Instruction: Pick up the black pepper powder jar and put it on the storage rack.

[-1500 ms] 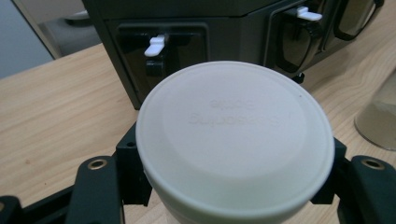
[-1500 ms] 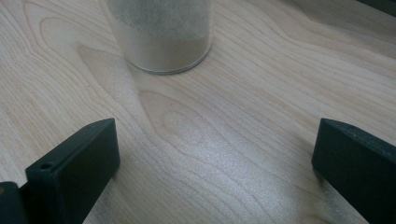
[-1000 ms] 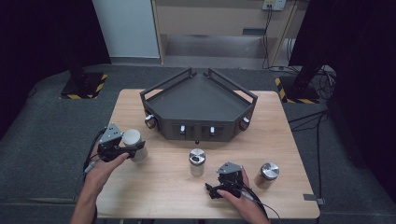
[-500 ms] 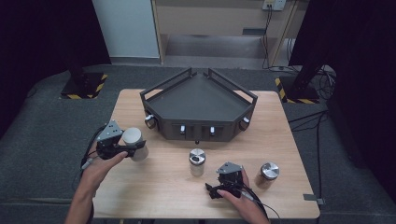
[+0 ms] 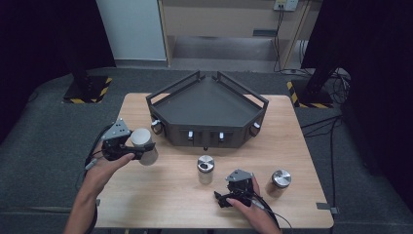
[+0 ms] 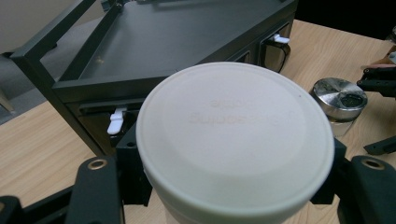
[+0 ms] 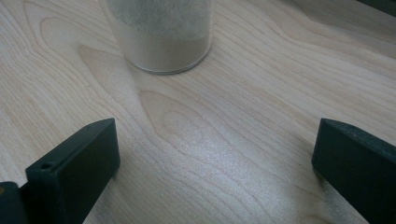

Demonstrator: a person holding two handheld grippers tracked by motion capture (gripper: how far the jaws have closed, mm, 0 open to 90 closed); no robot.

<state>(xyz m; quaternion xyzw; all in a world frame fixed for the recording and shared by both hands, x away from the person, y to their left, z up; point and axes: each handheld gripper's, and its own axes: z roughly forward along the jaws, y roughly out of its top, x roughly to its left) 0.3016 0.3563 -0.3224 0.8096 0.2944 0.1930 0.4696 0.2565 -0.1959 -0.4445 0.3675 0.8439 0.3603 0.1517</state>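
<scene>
My left gripper (image 5: 138, 149) is shut on a white-lidded jar (image 5: 142, 139) at the table's left side, just off the black tray's left corner. In the left gripper view the jar's white lid (image 6: 233, 140) sits between my black jaws. My right gripper (image 5: 225, 193) rests low near the table's front edge, open with nothing in it. Its fingers (image 7: 74, 172) stand wide apart over bare wood. A metal-lidded jar (image 5: 205, 168) stands just ahead of them, and its sandy-filled base (image 7: 163, 37) is at the top of the right gripper view.
A black angular tray (image 5: 207, 105) with raised rails takes up the back middle of the wooden table (image 5: 160, 204). Small white latches (image 6: 116, 122) sit on its front wall. A second metal-lidded jar (image 5: 280, 181) stands at the front right.
My left gripper and the white-lidded jar have shifted slightly away from the front edge. The right gripper has stayed put.
</scene>
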